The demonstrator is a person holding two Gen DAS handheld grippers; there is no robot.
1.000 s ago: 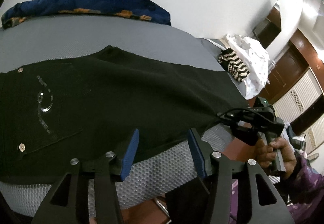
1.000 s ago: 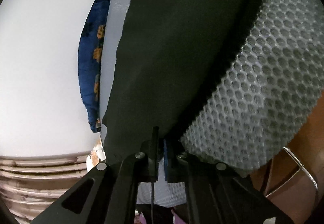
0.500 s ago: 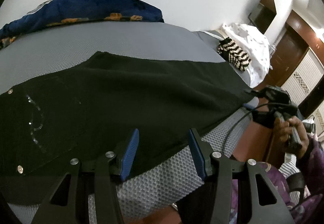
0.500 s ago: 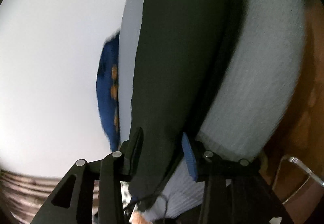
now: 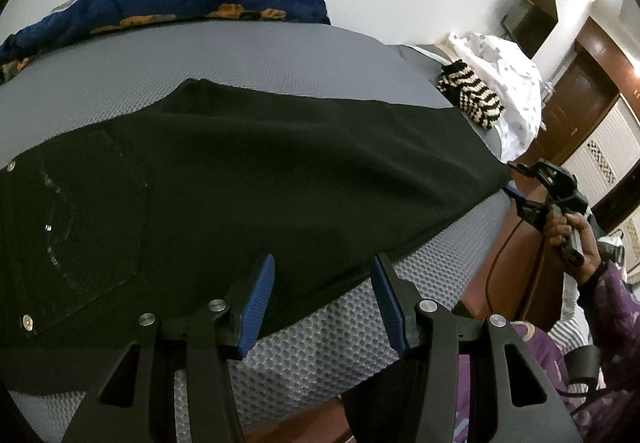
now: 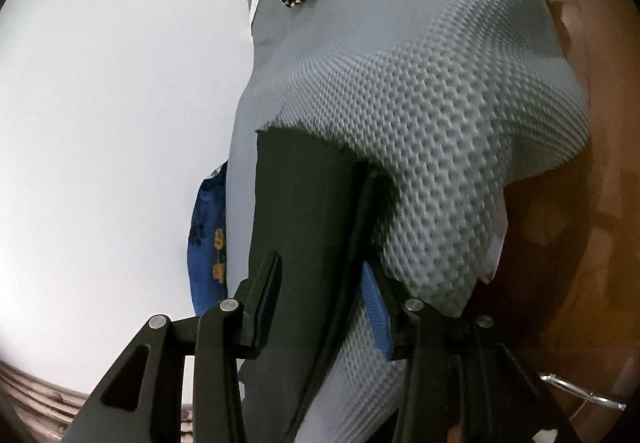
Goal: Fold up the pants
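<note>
Black pants [image 5: 248, 179] lie flat along the front edge of the grey mesh-covered mattress [image 5: 280, 55], the two legs already one upon the other, with the back pocket and its rivets at the waist end and the hem at the opposite end. I judge that the lengthwise fold is done and the crosswise fold is now being prepared.

Over the front edge of the pants, about mid-length, hovers the left gripper [image 5: 322, 303]; its jaws stand spread and nothing is between them. At the hem end of the pants is the right gripper [image 6: 320, 303]. Its jaws have just been opening from a pinch, and the dark cloth now lies between them, but the pads do not seem to press on it. From the left wrist view, this gripper sits in the person's hand [image 5: 572, 239], just off the hem corner.

The next move probably calls for a fresh grip on the hem, both layers together, and then carrying it over toward the waist while the other gripper holds the middle. A grip on only the upper layer would pull the legs apart.

Beyond the hem end of the pants lie a black-and-cream striped knit piece [image 5: 472, 99] and a white dotted cloth [image 5: 504, 83], well apart from the pants. Behind the pants, against the wall, lies a blue blanket with orange pattern [image 5: 168, 3]. None of these stands in the way of the fold.
</note>
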